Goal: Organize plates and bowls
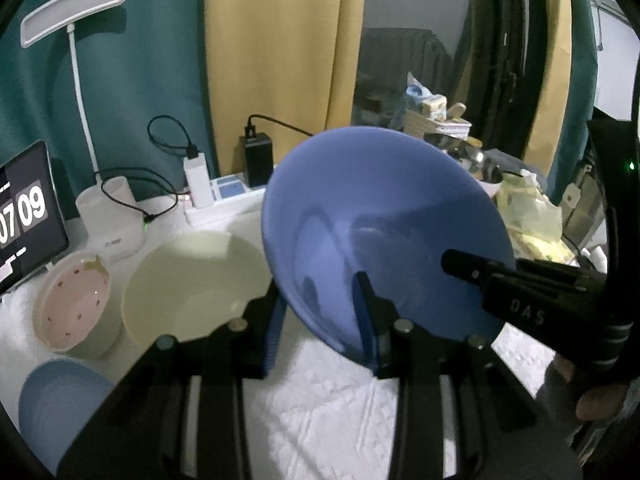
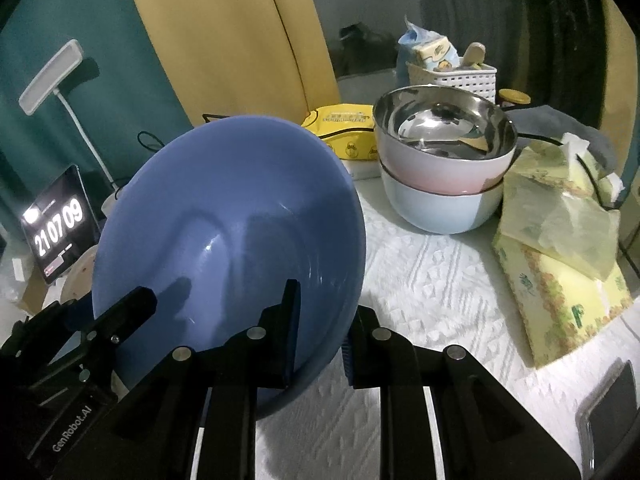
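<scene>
Both grippers, left (image 1: 320, 312) and right (image 2: 320, 336), clamp the near rim of one tilted blue bowl (image 2: 228, 240), held above the cloth (image 2: 432, 280). Cream bowl (image 1: 196, 280) lies left of it; stacked bowls (image 2: 440, 184) lie right, nearer the right gripper.

Blue bowl (image 2: 240, 216) glossy smooth plastic, steel bowl (image 2: 444, 128) shiny metal, tablecloth (image 2: 432, 280) textured white cloth

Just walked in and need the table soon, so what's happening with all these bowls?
A person is sorting dishes with two handheld grippers. Both the left gripper and the right gripper clamp the rim of one big blue bowl, tilted above the white tablecloth. A cream bowl and a pink strainer bowl sit to one side, a stack of steel-lined bowls to the other.
</scene>
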The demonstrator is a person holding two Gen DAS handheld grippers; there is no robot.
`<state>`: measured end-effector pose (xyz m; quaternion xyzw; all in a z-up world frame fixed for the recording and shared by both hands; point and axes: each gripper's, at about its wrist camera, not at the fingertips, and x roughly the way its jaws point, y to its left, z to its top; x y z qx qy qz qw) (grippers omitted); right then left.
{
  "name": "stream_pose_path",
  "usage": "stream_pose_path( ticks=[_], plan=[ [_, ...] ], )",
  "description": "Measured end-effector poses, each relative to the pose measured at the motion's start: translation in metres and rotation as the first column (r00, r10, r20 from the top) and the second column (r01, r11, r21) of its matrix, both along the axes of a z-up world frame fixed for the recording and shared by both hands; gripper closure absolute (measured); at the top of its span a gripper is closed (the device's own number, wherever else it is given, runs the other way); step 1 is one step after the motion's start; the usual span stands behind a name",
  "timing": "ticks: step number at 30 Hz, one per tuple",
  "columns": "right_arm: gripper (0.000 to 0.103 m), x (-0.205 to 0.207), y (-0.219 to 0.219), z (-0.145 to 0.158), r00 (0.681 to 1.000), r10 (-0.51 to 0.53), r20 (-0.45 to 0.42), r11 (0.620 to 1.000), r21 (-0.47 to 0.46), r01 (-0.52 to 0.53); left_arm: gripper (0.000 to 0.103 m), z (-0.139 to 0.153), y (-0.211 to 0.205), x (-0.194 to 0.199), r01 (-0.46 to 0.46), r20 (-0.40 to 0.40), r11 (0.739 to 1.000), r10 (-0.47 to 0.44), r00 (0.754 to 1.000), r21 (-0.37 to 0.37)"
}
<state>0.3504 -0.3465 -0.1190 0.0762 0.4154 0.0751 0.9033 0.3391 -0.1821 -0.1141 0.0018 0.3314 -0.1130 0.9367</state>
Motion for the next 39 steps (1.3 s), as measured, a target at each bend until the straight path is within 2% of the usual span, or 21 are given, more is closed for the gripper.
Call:
stream_pose_path(
  ticks=[23, 39],
  plan=[
    [0.083, -0.062, 0.018, 0.017, 1.0, -0.007, -0.015, 1.0, -0.022, 0.007, 0.069, 0.001, 0.023, -0.056, 0.008, -0.028, 0.999, -0.009, 1.0, -0.046],
    [0.081, -0.105, 0.031, 0.017, 0.998, -0.003, -0.056, 0.999, -0.04, 0.001, 0.069, -0.005, 0.035, -0.096, 0.003, -0.048, 0.999, -0.006, 0.999, -0.051]
  ],
)
